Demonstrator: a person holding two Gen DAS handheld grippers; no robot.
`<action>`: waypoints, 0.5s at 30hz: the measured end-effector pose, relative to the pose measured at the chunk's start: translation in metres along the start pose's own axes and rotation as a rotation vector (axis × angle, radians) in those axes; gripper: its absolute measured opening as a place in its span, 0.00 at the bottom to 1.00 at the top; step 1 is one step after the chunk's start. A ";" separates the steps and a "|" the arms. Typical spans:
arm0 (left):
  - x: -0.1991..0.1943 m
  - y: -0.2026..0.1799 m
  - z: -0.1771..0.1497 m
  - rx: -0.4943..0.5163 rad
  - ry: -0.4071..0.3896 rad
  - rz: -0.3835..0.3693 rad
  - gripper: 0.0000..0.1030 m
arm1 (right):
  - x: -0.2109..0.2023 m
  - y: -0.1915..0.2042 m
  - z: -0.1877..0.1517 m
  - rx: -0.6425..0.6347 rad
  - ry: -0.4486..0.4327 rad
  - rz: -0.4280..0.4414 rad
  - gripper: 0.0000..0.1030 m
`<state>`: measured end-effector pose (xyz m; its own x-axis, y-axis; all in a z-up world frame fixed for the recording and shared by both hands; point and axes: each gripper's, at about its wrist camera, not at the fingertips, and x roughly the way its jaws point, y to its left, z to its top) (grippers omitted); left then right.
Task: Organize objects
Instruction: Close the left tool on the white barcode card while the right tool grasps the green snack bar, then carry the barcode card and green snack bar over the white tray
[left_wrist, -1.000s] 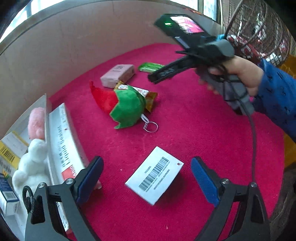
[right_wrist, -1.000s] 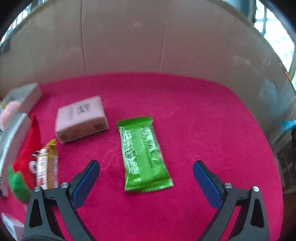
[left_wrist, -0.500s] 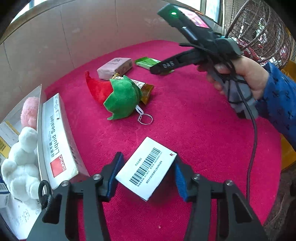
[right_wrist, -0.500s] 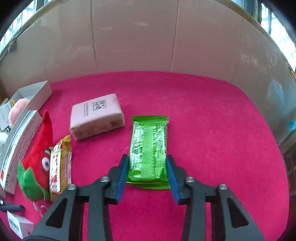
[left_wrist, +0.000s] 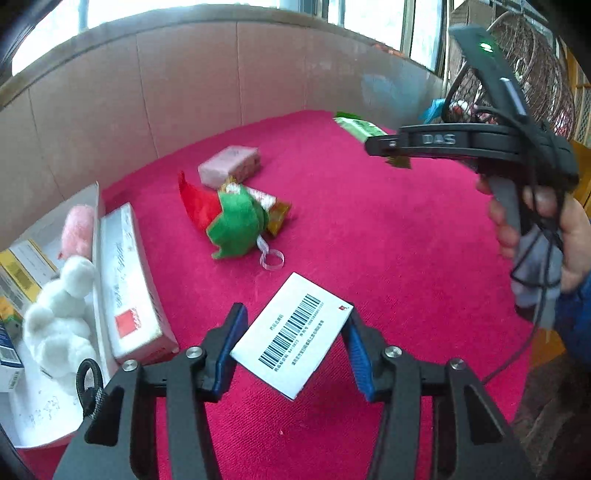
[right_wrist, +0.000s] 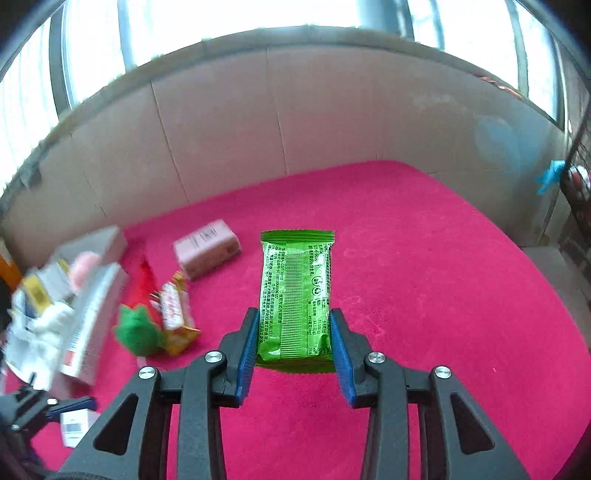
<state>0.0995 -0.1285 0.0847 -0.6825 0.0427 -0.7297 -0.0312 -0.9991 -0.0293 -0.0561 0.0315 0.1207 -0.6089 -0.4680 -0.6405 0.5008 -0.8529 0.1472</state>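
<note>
My left gripper (left_wrist: 293, 345) is shut on a white barcode box (left_wrist: 291, 334) and holds it lifted above the red cloth (left_wrist: 388, 258). My right gripper (right_wrist: 295, 339) is shut on a green snack packet (right_wrist: 297, 295) and holds it raised off the cloth; the packet also shows in the left wrist view (left_wrist: 360, 128), held by the right gripper (left_wrist: 384, 146). On the cloth lie a pink packet (left_wrist: 229, 165), a red and green plush toy (left_wrist: 227, 218) and a yellow snack bar (right_wrist: 175, 314).
An open white box (left_wrist: 48, 424) at the left holds a white plush (left_wrist: 59, 317), a pink plush (left_wrist: 77, 230) and small cartons. A long white sealant box (left_wrist: 129, 284) leans on it. A cardboard wall (right_wrist: 295, 122) rings the cloth. A wire basket (left_wrist: 532, 85) stands at right.
Both grippers closed from wide open onto their items, then lifted them: the left with the barcode box, the right with the green packet.
</note>
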 end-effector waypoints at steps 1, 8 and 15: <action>-0.004 -0.001 0.004 -0.002 -0.016 0.003 0.49 | -0.011 -0.002 0.002 0.011 -0.023 0.001 0.39; -0.046 0.003 0.011 -0.061 -0.120 0.014 0.49 | -0.064 0.006 0.011 0.043 -0.117 0.040 0.39; -0.061 0.018 0.006 -0.102 -0.142 0.052 0.49 | -0.064 0.050 -0.008 -0.010 -0.058 0.106 0.39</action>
<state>0.1359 -0.1491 0.1329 -0.7778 -0.0167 -0.6283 0.0766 -0.9947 -0.0684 0.0134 0.0203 0.1630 -0.5867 -0.5679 -0.5773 0.5700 -0.7960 0.2036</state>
